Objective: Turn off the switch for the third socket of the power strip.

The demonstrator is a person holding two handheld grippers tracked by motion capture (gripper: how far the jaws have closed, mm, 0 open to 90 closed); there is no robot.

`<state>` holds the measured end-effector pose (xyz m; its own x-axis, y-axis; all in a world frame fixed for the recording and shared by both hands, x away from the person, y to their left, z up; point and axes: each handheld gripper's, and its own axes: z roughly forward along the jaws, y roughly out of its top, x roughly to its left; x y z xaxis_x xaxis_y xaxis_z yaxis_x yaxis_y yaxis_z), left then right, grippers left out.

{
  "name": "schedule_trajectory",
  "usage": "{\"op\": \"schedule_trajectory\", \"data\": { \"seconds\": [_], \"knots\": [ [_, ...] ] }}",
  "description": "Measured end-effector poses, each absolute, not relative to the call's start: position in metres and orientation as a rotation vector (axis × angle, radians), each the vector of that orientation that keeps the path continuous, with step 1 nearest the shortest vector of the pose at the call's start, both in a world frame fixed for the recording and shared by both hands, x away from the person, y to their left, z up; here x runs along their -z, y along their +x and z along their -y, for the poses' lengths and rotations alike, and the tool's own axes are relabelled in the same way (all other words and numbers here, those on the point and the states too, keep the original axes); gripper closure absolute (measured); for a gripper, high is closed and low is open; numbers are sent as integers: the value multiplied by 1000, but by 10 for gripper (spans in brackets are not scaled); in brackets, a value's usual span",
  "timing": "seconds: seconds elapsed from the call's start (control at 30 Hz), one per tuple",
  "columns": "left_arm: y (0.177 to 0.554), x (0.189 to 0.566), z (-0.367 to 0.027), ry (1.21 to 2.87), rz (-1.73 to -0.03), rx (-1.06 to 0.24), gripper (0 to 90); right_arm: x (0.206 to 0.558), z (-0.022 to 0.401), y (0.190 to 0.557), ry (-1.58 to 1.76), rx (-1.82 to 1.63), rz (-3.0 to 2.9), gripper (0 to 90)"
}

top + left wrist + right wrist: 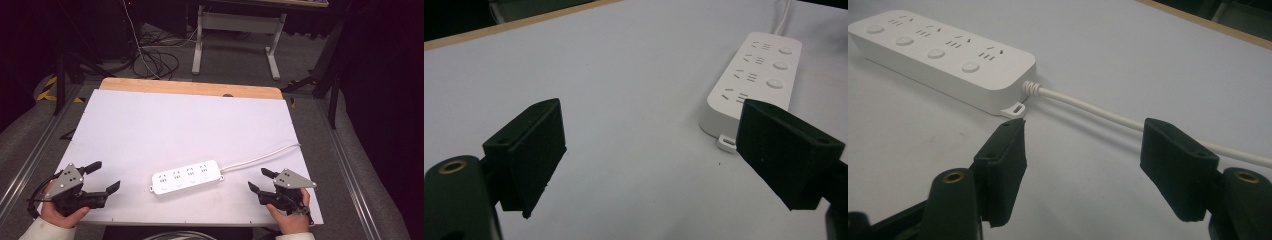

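White power strip [187, 177] lies between seemingly empty, parted grippers

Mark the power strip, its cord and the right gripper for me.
power strip [187, 177], high view, middle of its top face.
cord [1088, 106], right gripper view, the stretch just past the strain relief.
right gripper [260, 180], high view, midway between its open jaws.

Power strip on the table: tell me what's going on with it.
A person sits at the white table with a gripper in each hand. The power strip lies flat between them, its cord trailing off to the right edge. The left gripper and the right gripper both rest near the front edge, jaws open and pointed at the strip. Neither touches it, and nothing is held.
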<state>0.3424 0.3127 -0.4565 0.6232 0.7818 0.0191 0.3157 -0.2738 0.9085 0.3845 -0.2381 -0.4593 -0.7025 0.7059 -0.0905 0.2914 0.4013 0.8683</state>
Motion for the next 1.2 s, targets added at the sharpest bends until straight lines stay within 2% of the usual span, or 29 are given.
{"op": "schedule_trajectory", "data": {
  "seconds": [0.67,1.2],
  "knots": [
    [343,456,-314,1854,-904,-571,139,448,231,388,842,-1253,-2235,357],
    [344,456,-315,1863,-912,-564,149,422,188,397,722,-1310,-2304,373]
  ]
}}
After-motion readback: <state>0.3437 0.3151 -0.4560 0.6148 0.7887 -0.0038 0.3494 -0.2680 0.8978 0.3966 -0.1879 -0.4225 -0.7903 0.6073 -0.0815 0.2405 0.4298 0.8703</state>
